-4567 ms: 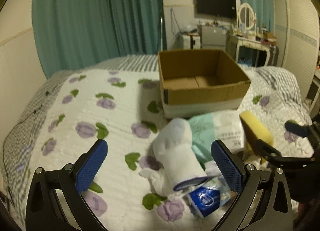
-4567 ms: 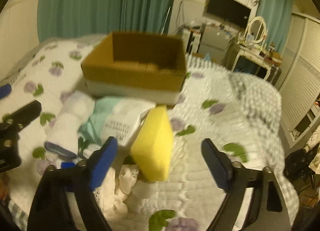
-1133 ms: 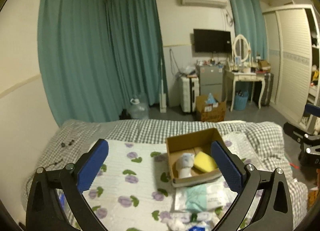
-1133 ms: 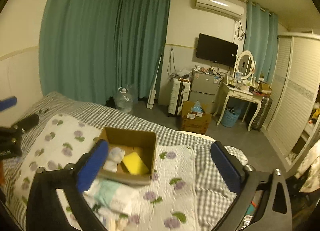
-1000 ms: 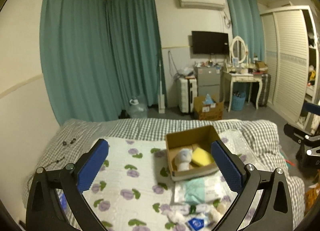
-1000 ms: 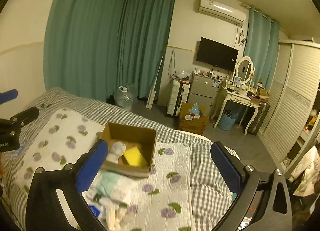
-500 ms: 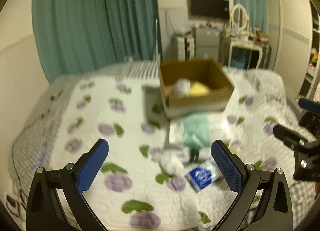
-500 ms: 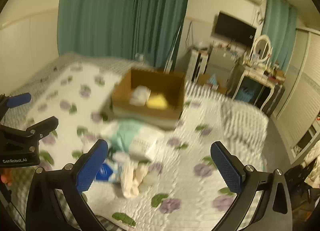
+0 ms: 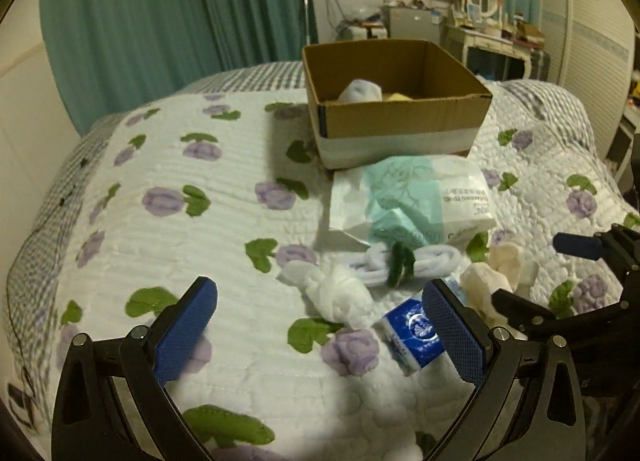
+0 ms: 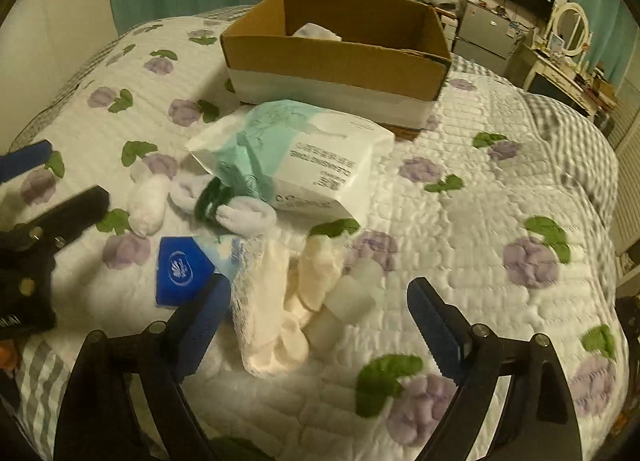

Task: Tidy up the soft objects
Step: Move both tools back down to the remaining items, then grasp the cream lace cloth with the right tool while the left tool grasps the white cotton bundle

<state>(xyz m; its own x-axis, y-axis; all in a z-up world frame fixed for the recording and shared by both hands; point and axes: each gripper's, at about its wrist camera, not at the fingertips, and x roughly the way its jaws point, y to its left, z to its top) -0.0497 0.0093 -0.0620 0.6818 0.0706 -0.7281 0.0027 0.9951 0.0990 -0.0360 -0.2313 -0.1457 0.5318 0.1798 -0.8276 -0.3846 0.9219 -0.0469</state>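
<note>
The right gripper (image 10: 316, 325) is closing, still released, its fingers (image 10: 200, 325) straddling the cream socks (image 10: 280, 301) on the bed (image 10: 480, 221); it may snag the blue tissue pack (image 10: 180, 267) at nine o'clock; the left gripper (image 9: 320, 329) hangs released over a white bundle (image 9: 336, 293); the wipes pack (image 10: 296, 157) blocks the box (image 10: 336, 57) at twelve.

Upside-down "CLEANSING TOWEL" on the wipes pack (image 10: 320, 165) — other print, blue packet's (image 10: 182, 267) logo — illegible
</note>
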